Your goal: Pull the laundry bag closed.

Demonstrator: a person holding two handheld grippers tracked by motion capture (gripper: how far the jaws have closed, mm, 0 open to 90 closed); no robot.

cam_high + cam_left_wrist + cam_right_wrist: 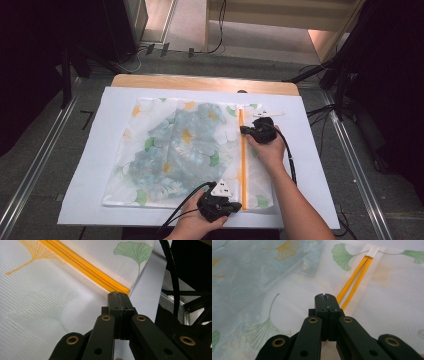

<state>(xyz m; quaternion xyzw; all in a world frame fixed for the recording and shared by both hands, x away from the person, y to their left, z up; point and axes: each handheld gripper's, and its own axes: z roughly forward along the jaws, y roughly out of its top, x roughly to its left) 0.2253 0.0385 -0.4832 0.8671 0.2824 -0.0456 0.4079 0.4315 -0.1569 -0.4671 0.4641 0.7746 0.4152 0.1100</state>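
Tools (243, 129) (240, 206) pinch white leaf-print mesh bag (170, 150), orange zipper (243, 165).

The high view looks forward and down from above the person's side of the table (200, 82), far enough off to take in the whole white sheet (90, 165), the mesh bag (170, 150) and the floor beyond.

The left gripper view rides low behind the left gripper (119, 295), facing along its 2 jaws, very near the bag's near end of the orange zipper (82, 265).

The right gripper view sits equally close behind the right gripper (326, 295), looking along the zipper's far stretch.

All 3 views share the zipper and the mesh around it.
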